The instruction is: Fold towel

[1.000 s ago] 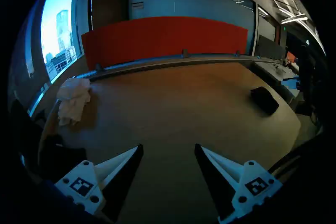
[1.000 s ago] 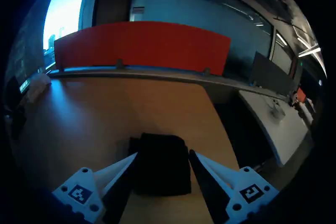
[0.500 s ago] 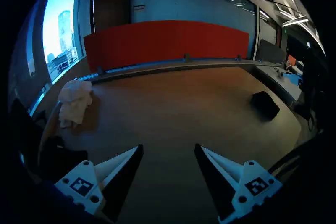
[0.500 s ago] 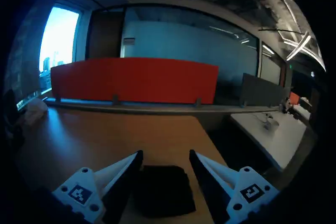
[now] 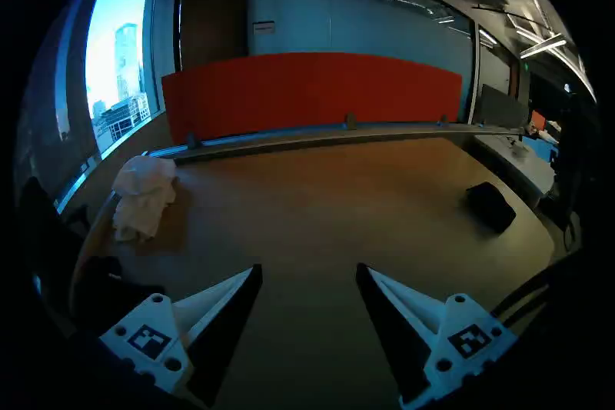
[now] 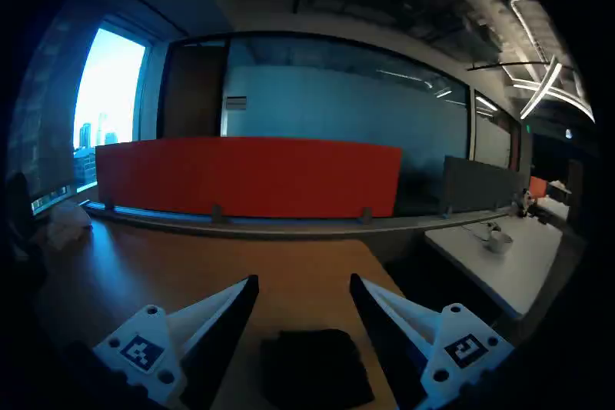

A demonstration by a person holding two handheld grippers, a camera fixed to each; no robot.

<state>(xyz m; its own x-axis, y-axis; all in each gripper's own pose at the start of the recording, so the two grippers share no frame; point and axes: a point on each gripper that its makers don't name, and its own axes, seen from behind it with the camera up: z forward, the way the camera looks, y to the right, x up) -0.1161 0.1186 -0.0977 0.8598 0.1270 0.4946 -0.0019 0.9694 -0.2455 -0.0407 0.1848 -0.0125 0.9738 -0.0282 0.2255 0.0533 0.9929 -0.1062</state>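
left gripper (image 5: 307,267): was held low over the near part of the table, its two white fingers spread well apart, with bare tabletop between them.
right gripper (image 6: 304,278): hung above the right-hand end of the table, fingers likewise parted and clamped on nothing; its view looked nearly level across the room.
dark folded towel (image 6: 315,368): lay flat on the table, just below and between the right gripper's fingers, touched by neither. in the left gripper view the dark folded towel (image 5: 490,206) sat far off to the right, near the table's edge.
white crumpled towel (image 5: 144,195): was heaped at the far left edge of the table, below the window, well apart from both grippers. in the right gripper view the white crumpled towel (image 6: 65,223) was a pale lump at the far left.
table (image 5: 323,202): was a broad wooden top with a curved edge.
red partition (image 5: 307,91): stood upright along the table's far side.
window (image 5: 115,64): was bright, at the left of the room, with tall buildings beyond it.
neighbouring desk (image 6: 500,256): was pale and stood to the right of the table; the items on it were too small to tell.
marker tags (image 5: 150,341): were black-and-white squares, one on each finger base.
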